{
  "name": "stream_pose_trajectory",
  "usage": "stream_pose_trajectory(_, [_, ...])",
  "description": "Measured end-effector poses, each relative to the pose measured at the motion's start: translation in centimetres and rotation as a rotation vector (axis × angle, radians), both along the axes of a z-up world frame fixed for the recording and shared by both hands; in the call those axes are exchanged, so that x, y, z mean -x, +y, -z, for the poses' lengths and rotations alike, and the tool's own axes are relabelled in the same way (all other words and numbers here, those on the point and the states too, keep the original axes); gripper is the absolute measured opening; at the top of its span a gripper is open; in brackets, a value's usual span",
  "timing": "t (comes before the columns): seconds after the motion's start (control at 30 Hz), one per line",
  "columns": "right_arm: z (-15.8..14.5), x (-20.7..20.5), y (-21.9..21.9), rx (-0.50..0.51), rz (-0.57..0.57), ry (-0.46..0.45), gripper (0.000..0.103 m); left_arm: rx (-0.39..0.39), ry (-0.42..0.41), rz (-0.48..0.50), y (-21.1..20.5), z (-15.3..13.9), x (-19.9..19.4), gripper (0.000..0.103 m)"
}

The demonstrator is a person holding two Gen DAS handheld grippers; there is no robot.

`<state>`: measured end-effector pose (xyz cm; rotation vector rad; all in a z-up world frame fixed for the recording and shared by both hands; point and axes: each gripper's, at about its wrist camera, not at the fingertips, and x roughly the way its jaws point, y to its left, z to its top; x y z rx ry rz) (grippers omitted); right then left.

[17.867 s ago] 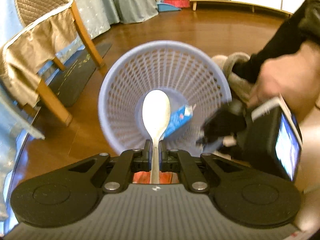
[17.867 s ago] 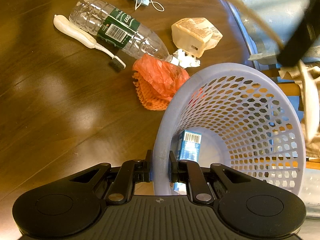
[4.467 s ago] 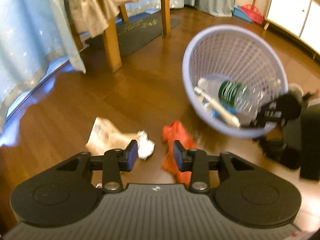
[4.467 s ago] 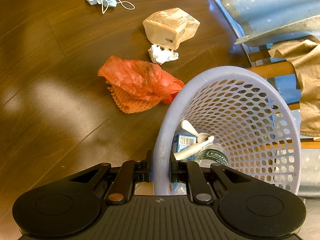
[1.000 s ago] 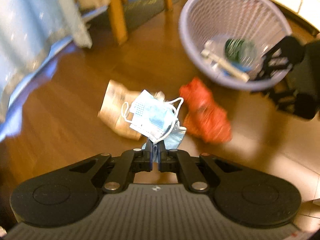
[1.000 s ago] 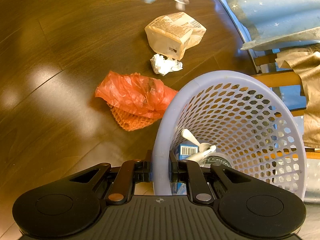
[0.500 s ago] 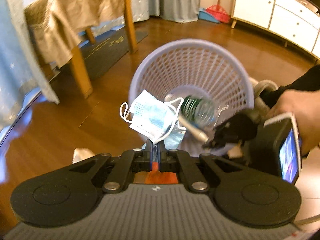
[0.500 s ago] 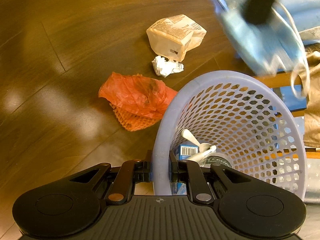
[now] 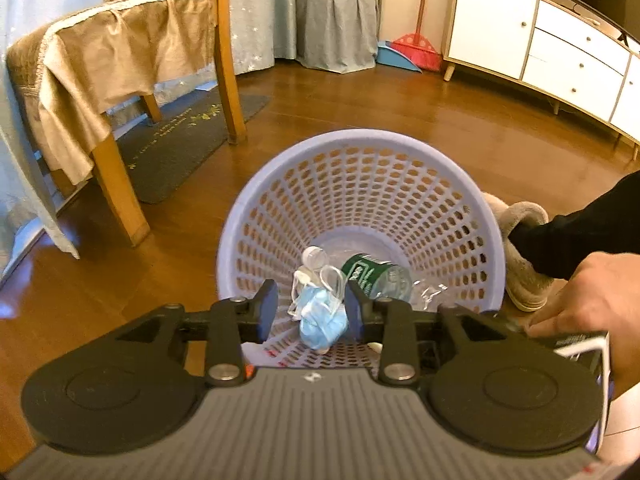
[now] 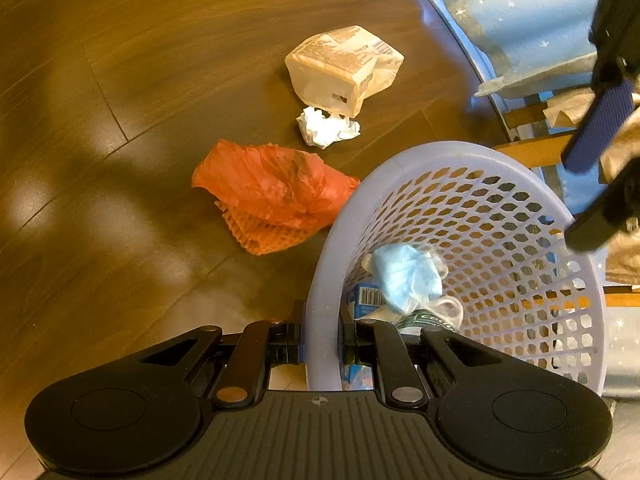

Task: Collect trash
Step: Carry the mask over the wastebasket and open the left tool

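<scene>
My left gripper (image 9: 311, 306) hangs open over the lilac mesh basket (image 9: 452, 184). The blue face mask (image 9: 322, 320) is free of its fingers, inside the basket beside a clear bottle (image 9: 376, 276). My right gripper (image 10: 322, 350) is shut on the basket's rim (image 10: 320, 320). In the right wrist view the face mask (image 10: 408, 276) rests on the bottle and a small blue carton (image 10: 366, 294) in the basket. On the floor lie an orange bag with netting (image 10: 272, 192), a crumpled white tissue (image 10: 326, 128) and a tan paper bag (image 10: 344, 68).
A wooden chair (image 9: 120, 184) with a tan cover and a dark mat (image 9: 180, 140) stand left of the basket. A white cabinet (image 9: 560, 52) and a red broom (image 9: 414, 46) are at the back. A person's hand (image 9: 588, 296) holds the right gripper beside a slipper (image 9: 520, 224).
My left gripper has opened and let go of the face mask, which has dropped into the basket. The right gripper keeps its hold on the rim.
</scene>
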<state>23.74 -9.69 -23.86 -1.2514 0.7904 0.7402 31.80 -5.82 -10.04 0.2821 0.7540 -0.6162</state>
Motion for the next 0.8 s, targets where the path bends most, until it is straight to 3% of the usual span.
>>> stream_pose_trajectory(0.43, [0.4, -0.3, -0.1, -0.006, 0.004, 0.001, 0.010, -0.043, 0.003, -0.134, 5.6, 0.0, 2.1, 0.031])
stream_pose_trajectory(0.8, [0.3, -0.4, -0.1, -0.008, 0.007, 0.002, 0.010, -0.111, 0.047, -0.190, 9.1, 1.7, 3.9, 0.033])
